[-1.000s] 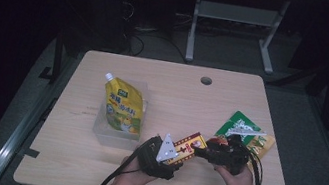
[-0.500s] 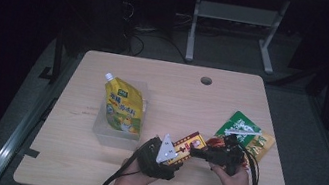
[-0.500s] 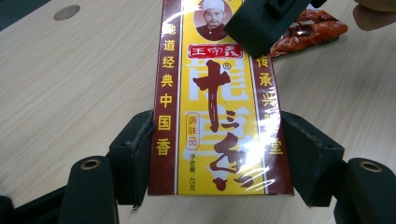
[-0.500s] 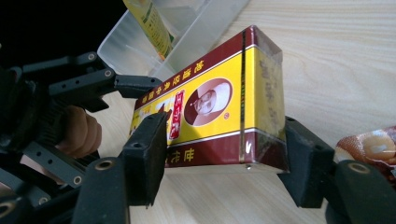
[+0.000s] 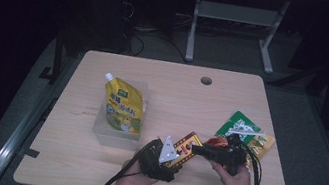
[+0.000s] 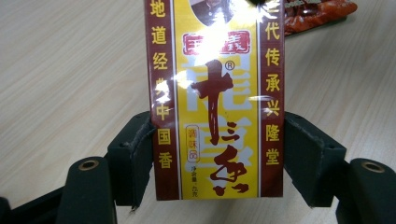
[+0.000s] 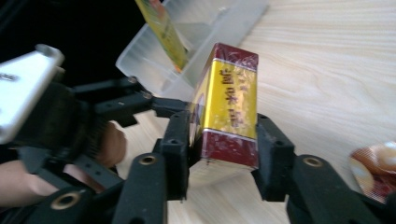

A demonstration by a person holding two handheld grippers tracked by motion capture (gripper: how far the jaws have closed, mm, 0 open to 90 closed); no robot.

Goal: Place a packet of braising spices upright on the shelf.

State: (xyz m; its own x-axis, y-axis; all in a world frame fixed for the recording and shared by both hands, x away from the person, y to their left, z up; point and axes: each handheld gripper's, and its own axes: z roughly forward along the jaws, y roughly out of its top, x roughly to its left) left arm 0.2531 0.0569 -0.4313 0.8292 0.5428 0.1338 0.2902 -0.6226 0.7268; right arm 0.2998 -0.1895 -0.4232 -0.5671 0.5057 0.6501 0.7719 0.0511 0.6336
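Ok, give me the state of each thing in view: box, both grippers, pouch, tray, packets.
Red and yellow box: held between both grippers, off the table.
Left gripper: shut on the box.
Right gripper: shut on the box.
Yellow pouch: leaning in the clear tray.
Green packet: flat on the table.

the box (image 6: 215, 100) held between the black jaws is yellow down its middle with dark red borders on both long edges; yellow characters run down those borders, and large dark red brush-style characters sit on the yellow field; a red label with pale lettering lies above them; left of the box, a yellow pouch (image 5: 122, 105) with a white cap and a green patch stands in a clear, colourless tub (image 5: 115, 135); right of the box, a green packet (image 5: 241, 128) with white print, and a red-orange glossy wrapper (image 6: 322, 11); the table (image 5: 167, 93) is pale wood grain.
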